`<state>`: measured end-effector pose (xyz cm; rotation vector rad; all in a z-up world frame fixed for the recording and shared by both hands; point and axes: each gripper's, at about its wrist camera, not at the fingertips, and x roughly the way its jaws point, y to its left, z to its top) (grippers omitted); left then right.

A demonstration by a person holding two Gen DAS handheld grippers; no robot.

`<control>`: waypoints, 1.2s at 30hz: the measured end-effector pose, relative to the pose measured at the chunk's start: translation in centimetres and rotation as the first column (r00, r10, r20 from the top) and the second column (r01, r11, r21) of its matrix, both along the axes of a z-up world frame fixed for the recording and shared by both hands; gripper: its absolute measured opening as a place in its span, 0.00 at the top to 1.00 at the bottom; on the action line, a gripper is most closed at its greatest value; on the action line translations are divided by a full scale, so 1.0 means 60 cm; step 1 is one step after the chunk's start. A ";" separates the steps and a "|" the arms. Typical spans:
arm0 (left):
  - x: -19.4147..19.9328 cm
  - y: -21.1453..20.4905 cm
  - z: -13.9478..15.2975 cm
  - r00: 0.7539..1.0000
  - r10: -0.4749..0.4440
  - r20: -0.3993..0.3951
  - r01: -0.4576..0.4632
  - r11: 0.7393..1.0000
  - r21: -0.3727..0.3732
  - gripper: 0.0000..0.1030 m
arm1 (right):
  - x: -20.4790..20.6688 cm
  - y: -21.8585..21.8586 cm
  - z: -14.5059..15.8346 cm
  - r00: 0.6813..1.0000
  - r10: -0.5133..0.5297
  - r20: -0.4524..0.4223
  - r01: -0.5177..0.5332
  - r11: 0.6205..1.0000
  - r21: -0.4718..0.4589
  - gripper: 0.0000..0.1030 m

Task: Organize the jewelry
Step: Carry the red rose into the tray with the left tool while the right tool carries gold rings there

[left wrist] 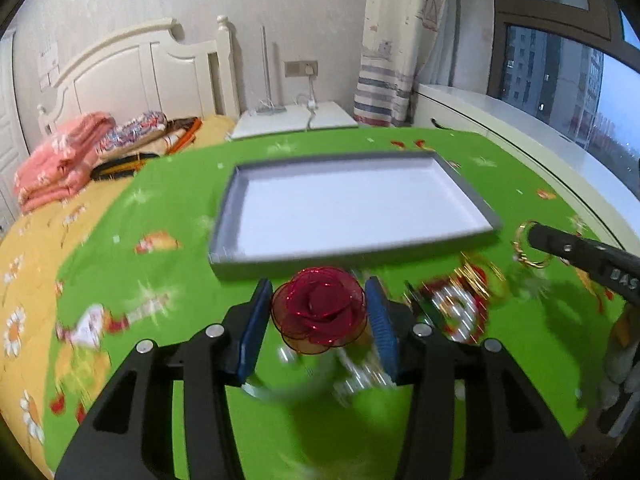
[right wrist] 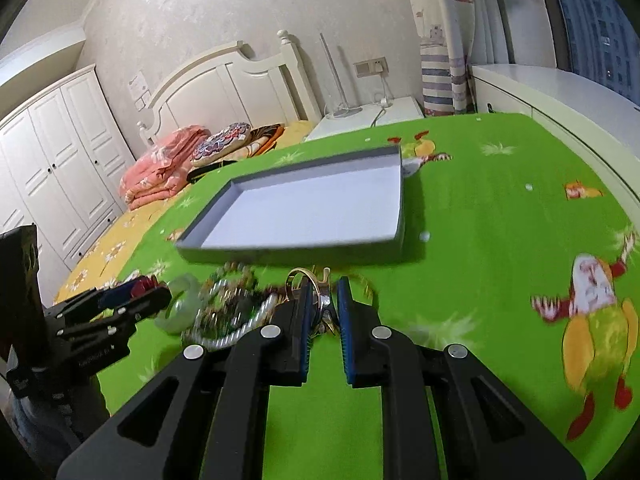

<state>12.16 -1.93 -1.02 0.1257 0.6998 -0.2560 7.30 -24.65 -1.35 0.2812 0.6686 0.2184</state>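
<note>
A red gauze rose ornament (left wrist: 320, 312) sits between the blue pads of my left gripper (left wrist: 319, 285), which is shut on it just above the green cloth. Straight ahead lies a shallow grey tray (left wrist: 352, 254) with a bare white floor. My right gripper (right wrist: 325, 284) is shut on a gold hoop piece (right wrist: 316, 280), lifted a little in front of the tray (right wrist: 288, 254). The same hoops (left wrist: 532, 258) show at the right gripper's tip (left wrist: 534, 236) in the left wrist view. A blurred heap of beads and chains (right wrist: 228, 304) with a pale green bangle (right wrist: 182, 308) lies between the two grippers.
A green cartoon-print cloth (right wrist: 480, 208) covers the table. Left of it is a bed with a yellow sheet (left wrist: 36, 240) and folded pink blankets (left wrist: 60, 160). A white nightstand (left wrist: 296, 118) stands behind, a white window ledge (left wrist: 520, 128) to the right, a wardrobe (right wrist: 60, 160) far left.
</note>
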 end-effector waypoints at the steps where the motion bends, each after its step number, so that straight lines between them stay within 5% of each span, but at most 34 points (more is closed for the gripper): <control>1: 0.016 0.001 0.002 1.000 0.002 -0.001 -0.002 1.000 0.003 0.55 | 0.009 -0.002 0.003 1.000 0.001 -0.002 -0.001 1.000 0.002 0.85; 9: 0.146 0.013 -0.006 0.998 0.043 -0.046 -0.041 0.998 0.048 0.55 | 0.117 -0.009 0.025 0.999 0.021 -0.032 -0.020 1.000 0.008 0.85; 16: 0.221 0.015 -0.041 0.994 0.064 -0.087 -0.056 0.994 0.098 0.55 | 0.208 -0.005 -0.007 0.987 0.072 -0.142 -0.061 0.995 0.080 0.85; 24: 0.238 0.021 -0.056 0.991 0.066 -0.118 -0.050 0.989 0.136 0.54 | 0.234 0.006 -0.042 0.969 0.098 -0.227 -0.081 0.993 0.083 0.85; 30: 0.239 0.026 -0.066 0.988 0.071 -0.138 -0.050 0.988 0.149 0.50 | 0.241 0.012 -0.043 0.970 0.062 -0.236 -0.071 0.997 -0.029 0.83; 33: 0.235 0.024 -0.066 0.989 0.041 -0.139 -0.021 0.990 0.141 0.40 | 0.247 0.008 -0.046 0.972 0.041 -0.233 -0.058 0.996 -0.070 0.77; 36: 0.227 0.020 -0.063 0.992 0.013 -0.123 0.003 0.991 0.135 0.29 | 0.247 0.005 -0.039 0.979 0.034 -0.200 -0.052 0.995 -0.085 0.56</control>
